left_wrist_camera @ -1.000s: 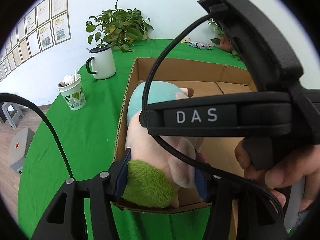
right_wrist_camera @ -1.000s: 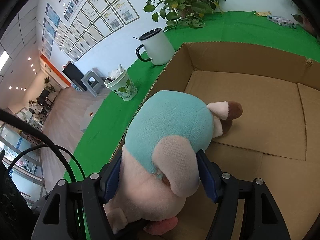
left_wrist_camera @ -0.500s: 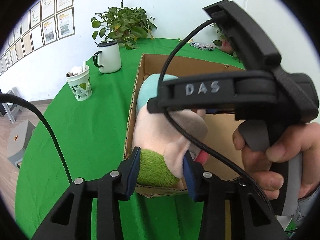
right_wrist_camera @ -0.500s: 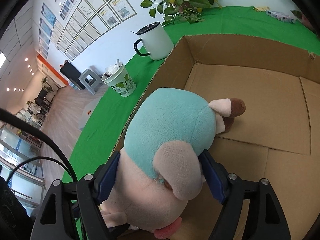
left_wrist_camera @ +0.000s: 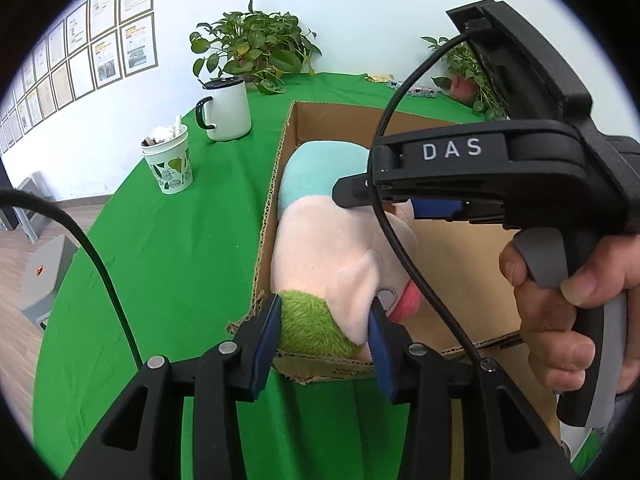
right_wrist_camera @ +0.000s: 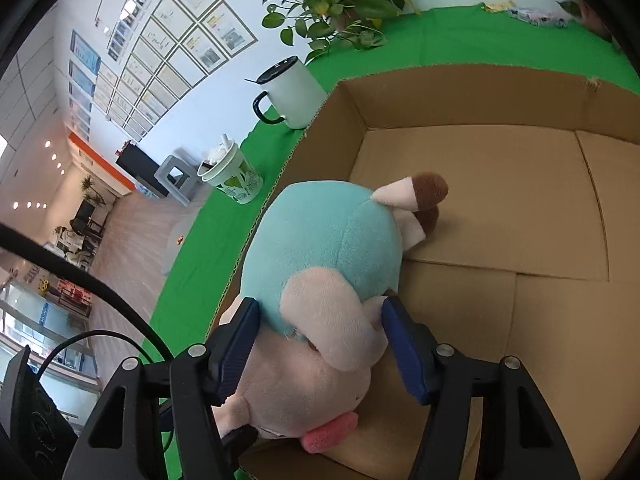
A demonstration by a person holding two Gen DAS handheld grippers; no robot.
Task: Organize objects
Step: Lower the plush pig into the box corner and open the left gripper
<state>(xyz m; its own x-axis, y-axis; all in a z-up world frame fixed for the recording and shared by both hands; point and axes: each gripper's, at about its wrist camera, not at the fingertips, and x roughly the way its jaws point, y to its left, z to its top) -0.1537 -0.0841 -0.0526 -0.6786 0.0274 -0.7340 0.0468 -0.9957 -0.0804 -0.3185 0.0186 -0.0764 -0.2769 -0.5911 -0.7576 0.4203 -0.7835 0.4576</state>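
— Where's the plush (left_wrist_camera: 340, 248)?

— In the box (right_wrist_camera: 500, 208), against its left wall, teal back up. The left claw (left_wrist_camera: 324, 320) is clamped on its green tuft at the near rim; the right claw (right_wrist_camera: 320, 336) is clamped round its middle, pads pressed into the fabric.

— And outside?

— A mug (left_wrist_camera: 228, 110) and paper cup (left_wrist_camera: 170, 162) stand on the green table (left_wrist_camera: 168, 264), left of the box, a plant (left_wrist_camera: 252, 48) behind them.

Teal-pink plush toy (right_wrist_camera: 328, 264), green tablecloth (left_wrist_camera: 172, 248)

The left hand-held gripper (left_wrist_camera: 324, 332) has narrowed on the plush toy's (left_wrist_camera: 332, 248) head (green tuft).
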